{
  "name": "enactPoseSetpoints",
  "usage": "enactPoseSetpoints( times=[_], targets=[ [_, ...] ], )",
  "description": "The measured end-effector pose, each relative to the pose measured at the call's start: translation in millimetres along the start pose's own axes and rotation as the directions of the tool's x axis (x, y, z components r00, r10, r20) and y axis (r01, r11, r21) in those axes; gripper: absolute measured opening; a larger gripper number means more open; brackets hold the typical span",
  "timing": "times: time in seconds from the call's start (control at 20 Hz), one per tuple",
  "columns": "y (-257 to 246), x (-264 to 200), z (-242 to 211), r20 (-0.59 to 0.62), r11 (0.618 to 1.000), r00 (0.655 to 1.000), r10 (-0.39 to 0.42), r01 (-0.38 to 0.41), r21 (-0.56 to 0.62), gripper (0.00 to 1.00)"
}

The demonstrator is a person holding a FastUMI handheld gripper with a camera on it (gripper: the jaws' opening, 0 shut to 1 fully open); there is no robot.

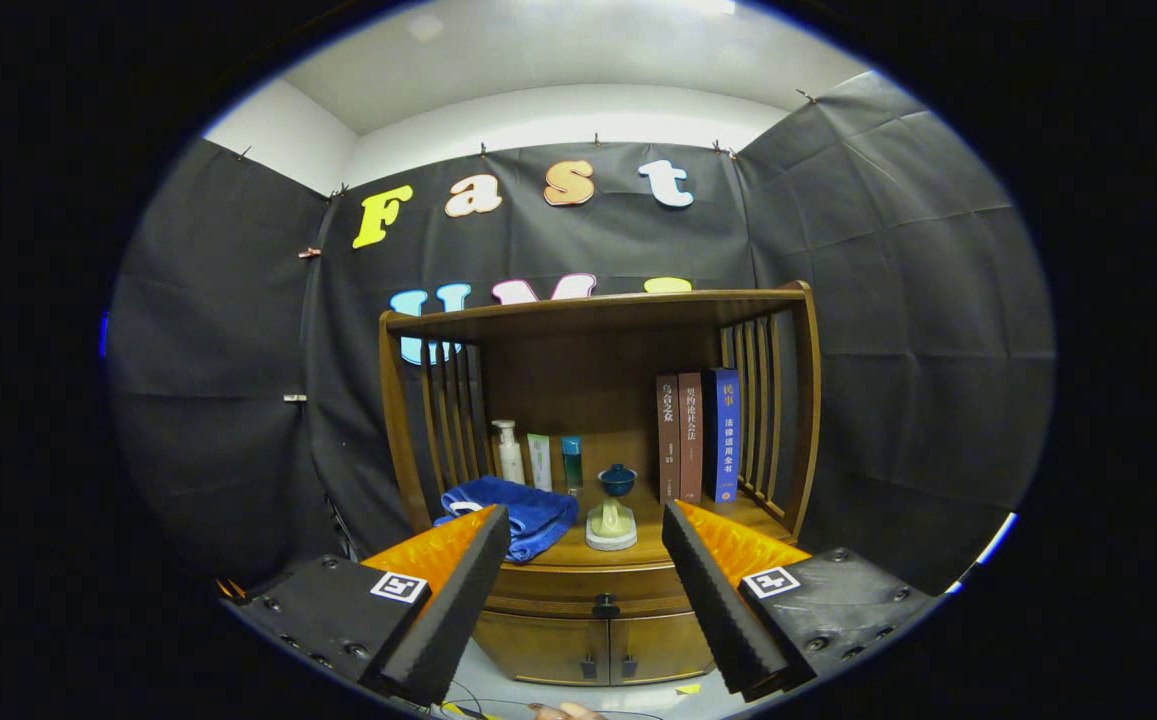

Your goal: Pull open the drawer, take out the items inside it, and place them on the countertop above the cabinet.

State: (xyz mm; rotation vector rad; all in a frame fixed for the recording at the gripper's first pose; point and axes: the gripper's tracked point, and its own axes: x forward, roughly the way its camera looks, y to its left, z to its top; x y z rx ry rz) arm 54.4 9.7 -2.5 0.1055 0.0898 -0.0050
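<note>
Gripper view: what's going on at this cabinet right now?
A hand-held gripper faces a wooden cabinet, jaws open and holding nothing. The drawer under the countertop looks shut, its knob between and beyond the jaws. A blue towel, bottles and books sit on the countertop.

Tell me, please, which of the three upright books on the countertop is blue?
The rightmost book, nearest the cabinet's slatted right side; the other two are brown. The open gripper holds nothing.

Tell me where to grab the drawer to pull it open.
Grip the small dark knob at the middle of the drawer front, coming straight from the front. It protrudes and is the only hold. The gripper has its fingers open, apart from it.
</note>
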Motion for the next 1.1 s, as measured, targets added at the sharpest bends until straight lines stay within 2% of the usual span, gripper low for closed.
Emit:
enactPoseSetpoints(
  times=[1.1],
  targets=[
    [-20.3, -5.8, 12.5, 0.02, 1.0, 1.0, -0.012, 0.012, 0.012, 0.99]
  ],
)
